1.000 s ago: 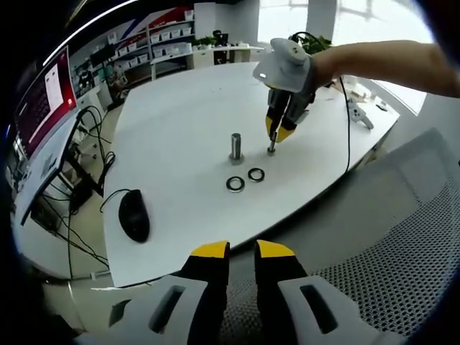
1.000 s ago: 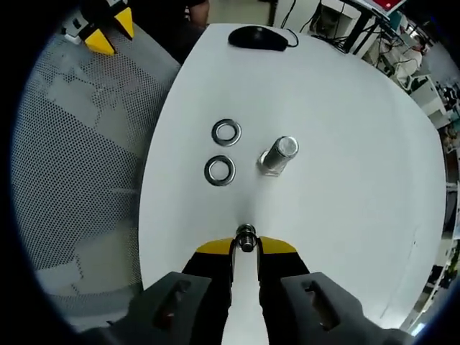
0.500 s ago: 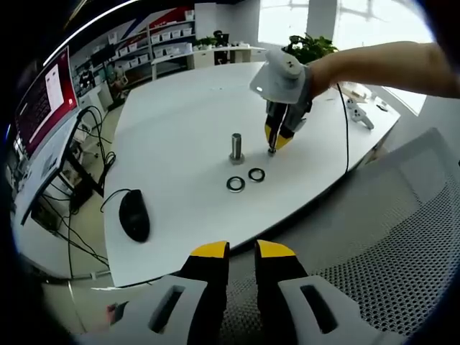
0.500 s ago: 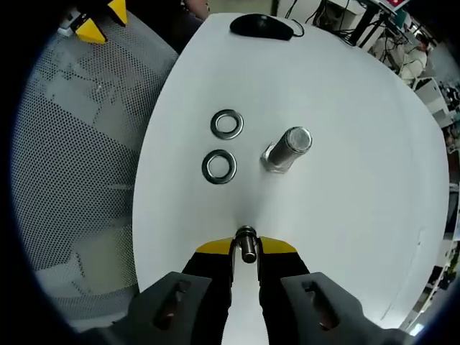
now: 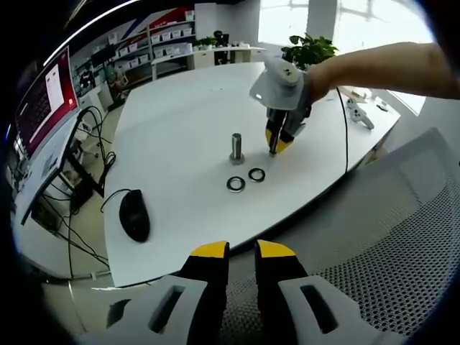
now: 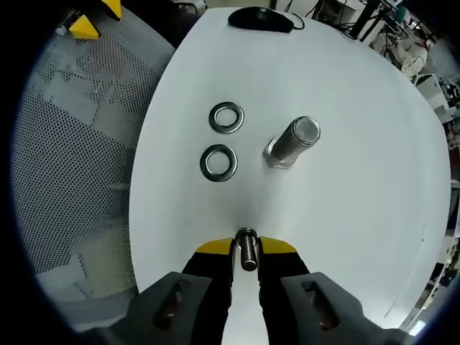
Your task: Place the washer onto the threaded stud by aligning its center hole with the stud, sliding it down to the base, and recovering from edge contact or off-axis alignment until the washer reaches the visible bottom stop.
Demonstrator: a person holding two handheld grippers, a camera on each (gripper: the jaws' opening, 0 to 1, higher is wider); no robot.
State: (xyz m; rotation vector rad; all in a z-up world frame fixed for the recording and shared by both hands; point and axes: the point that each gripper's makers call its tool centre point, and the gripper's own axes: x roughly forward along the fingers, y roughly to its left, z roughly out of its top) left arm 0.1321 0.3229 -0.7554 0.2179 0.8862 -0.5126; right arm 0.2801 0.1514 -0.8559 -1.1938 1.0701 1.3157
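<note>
Two flat, shiny steel ring washers [image 6: 218,162] [image 6: 226,117] lie side by side on the matte white table [image 6: 345,215], just left of the upright grey metal threaded stud [image 6: 293,141] with its hex base; neither is on it. In the left gripper view the same washers [image 5: 256,174] [image 5: 236,184] sit just near of the stud [image 5: 236,146].

My right gripper [image 6: 246,248], yellow-tipped, is clenched on a small dark cylindrical metal pin [image 6: 247,247], held above the table near the washers. My forearm [image 5: 381,65] reaches in from the right.

My left gripper [image 5: 243,251] hangs off-table over the grey mesh chair [image 5: 402,237], jaws nearly together, grasping nothing. Black oval mouse [image 5: 134,214] at the table's left edge.
</note>
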